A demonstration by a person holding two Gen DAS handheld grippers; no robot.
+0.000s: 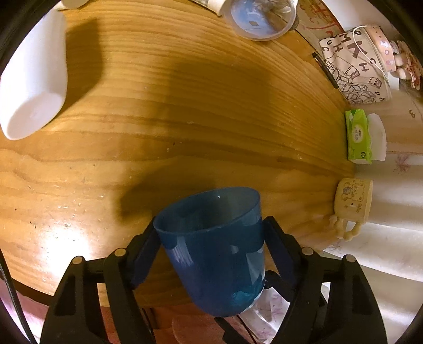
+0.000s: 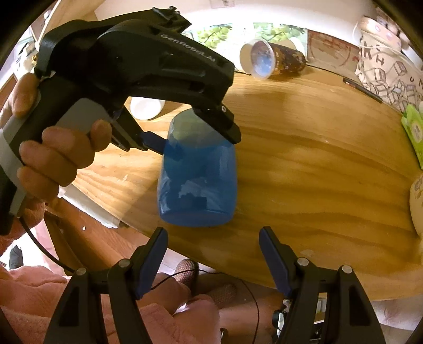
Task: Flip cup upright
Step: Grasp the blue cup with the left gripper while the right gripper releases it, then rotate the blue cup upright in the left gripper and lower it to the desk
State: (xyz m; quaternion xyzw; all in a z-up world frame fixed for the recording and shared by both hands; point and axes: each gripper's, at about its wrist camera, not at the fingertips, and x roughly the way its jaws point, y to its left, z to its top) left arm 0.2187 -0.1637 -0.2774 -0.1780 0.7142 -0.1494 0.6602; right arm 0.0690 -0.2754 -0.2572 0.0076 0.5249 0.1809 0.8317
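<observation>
My left gripper (image 1: 211,232) is shut on a translucent blue plastic cup (image 1: 214,246), its fingers pressing both sides just below the rim. The cup is held in the air above the near edge of the wooden table (image 1: 185,105), mouth pointing away and slightly up. In the right wrist view the same cup (image 2: 197,182) hangs from the left gripper (image 2: 195,132), base toward the camera. My right gripper (image 2: 212,254) is open and empty, just below and in front of the cup's base, not touching it.
A white container (image 1: 34,87) lies at far left. A clear cup (image 1: 261,18) lies on its side at the back. A patterned bag (image 1: 354,68), green tissue pack (image 1: 358,135) and cream bear mug (image 1: 353,201) line the right edge.
</observation>
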